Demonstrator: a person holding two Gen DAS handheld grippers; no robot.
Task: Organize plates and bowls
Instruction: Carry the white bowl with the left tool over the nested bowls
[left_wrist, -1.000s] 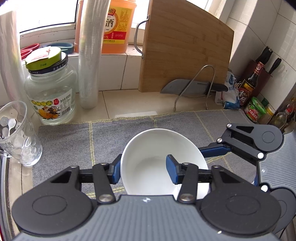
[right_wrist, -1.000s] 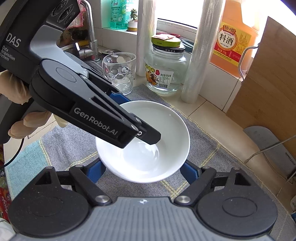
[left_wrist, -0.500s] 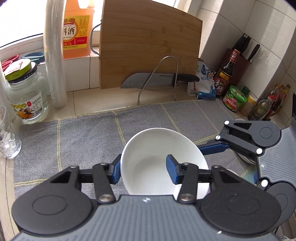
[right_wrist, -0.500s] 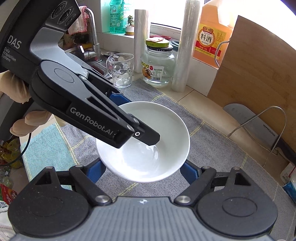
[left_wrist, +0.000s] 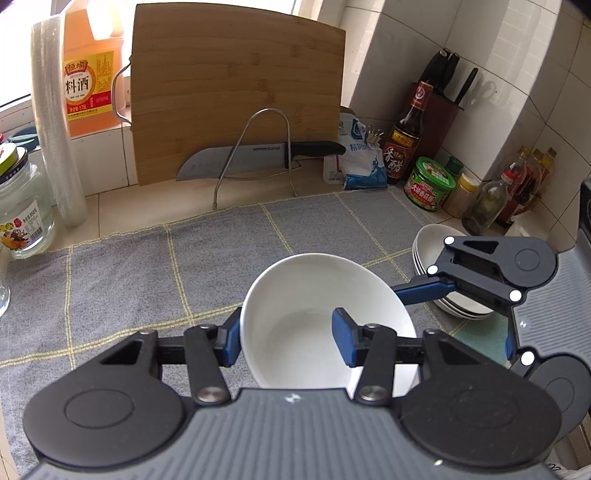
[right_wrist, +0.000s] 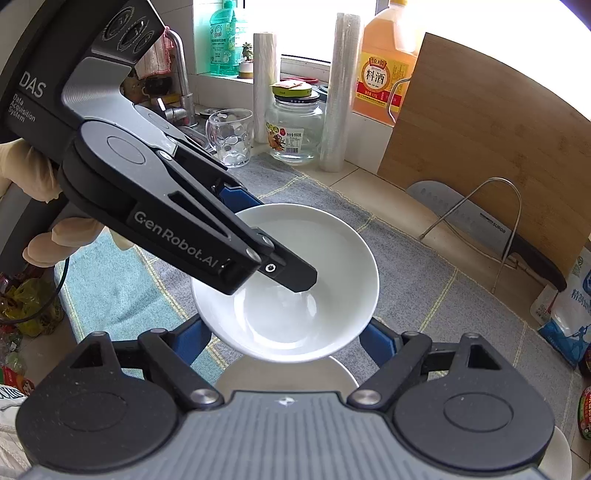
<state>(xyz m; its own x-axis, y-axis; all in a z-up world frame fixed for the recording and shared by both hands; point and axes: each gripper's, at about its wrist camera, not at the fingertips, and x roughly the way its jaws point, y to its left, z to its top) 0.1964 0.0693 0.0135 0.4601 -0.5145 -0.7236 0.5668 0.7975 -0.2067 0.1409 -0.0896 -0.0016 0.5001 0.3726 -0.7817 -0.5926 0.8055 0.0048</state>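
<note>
A white bowl (left_wrist: 314, 314) is held in the air over the grey mat by both grippers. My left gripper (left_wrist: 286, 341) is shut on the bowl's near rim, one pad outside and one inside. It also shows in the right wrist view (right_wrist: 258, 243), clamped on the bowl (right_wrist: 295, 280). My right gripper (right_wrist: 284, 336) is spread wide, with its blue pads against the bowl's two sides. In the left wrist view the right gripper (left_wrist: 476, 269) reaches in from the right. A stack of white bowls (left_wrist: 432, 247) sits on the mat behind it.
A grey checked mat (left_wrist: 147, 266) covers the counter. A bamboo cutting board (left_wrist: 236, 92), a knife on a wire stand (left_wrist: 258, 155), sauce bottles and jars (left_wrist: 428, 181) line the back and right. A glass jar (right_wrist: 293, 129), a glass mug (right_wrist: 231, 136) and a faucet stand to the left.
Both grippers have carried the bowl to the right along the mat. The jar and mug slid left out of the left view, and the stack of bowls came into view.
</note>
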